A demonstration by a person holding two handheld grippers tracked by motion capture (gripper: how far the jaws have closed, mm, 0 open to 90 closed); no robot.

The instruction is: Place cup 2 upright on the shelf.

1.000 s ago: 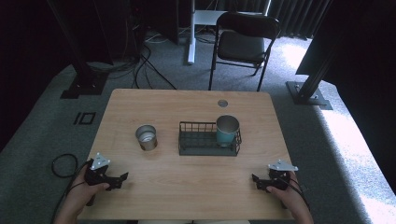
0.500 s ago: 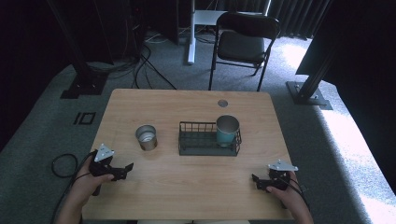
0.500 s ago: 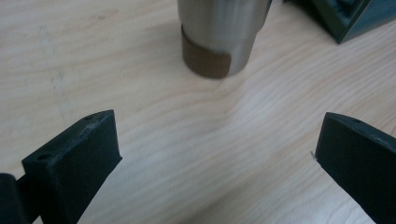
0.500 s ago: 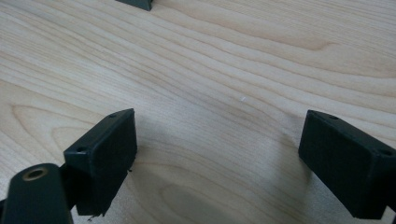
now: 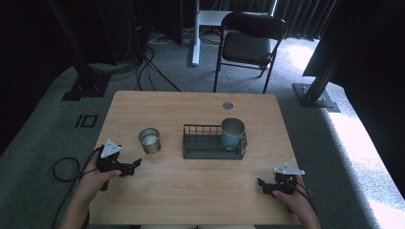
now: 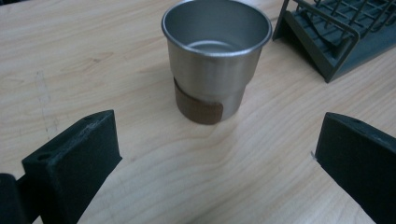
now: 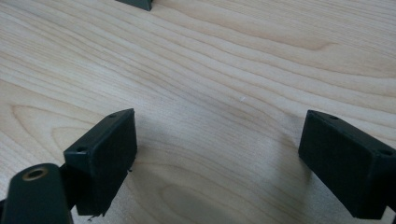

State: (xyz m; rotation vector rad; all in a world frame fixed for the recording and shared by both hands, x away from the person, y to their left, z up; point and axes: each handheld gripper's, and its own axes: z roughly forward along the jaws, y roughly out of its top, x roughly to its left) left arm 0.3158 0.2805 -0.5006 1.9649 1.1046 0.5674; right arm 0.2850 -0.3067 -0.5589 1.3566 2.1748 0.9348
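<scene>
A small steel cup [image 5: 150, 140] with a brown patch near its base stands upright on the wooden table [image 5: 191, 200], left of a dark wire basket [image 5: 210, 145]. A teal-sided metal tumbler [image 5: 232, 133] stands in the basket's right end. My left gripper [image 5: 133, 166] is open, a little to the near left of the steel cup, its jaws pointing at it. In the left gripper view the cup [image 6: 215, 58] stands just beyond the spread jaws, with nothing between them. My right gripper [image 5: 261, 185] rests open near the table's front right, over bare wood [image 7: 224, 93].
A round cable hole [image 5: 228, 105] sits near the table's far edge. A black chair [image 5: 250, 45] stands behind the table, with metal stand legs [image 5: 81, 86] and cables on the carpet. A basket corner [image 6: 336, 42] shows right of the cup.
My left gripper has moved forward and right, closer to the steel cup. The right gripper has stayed in place.
</scene>
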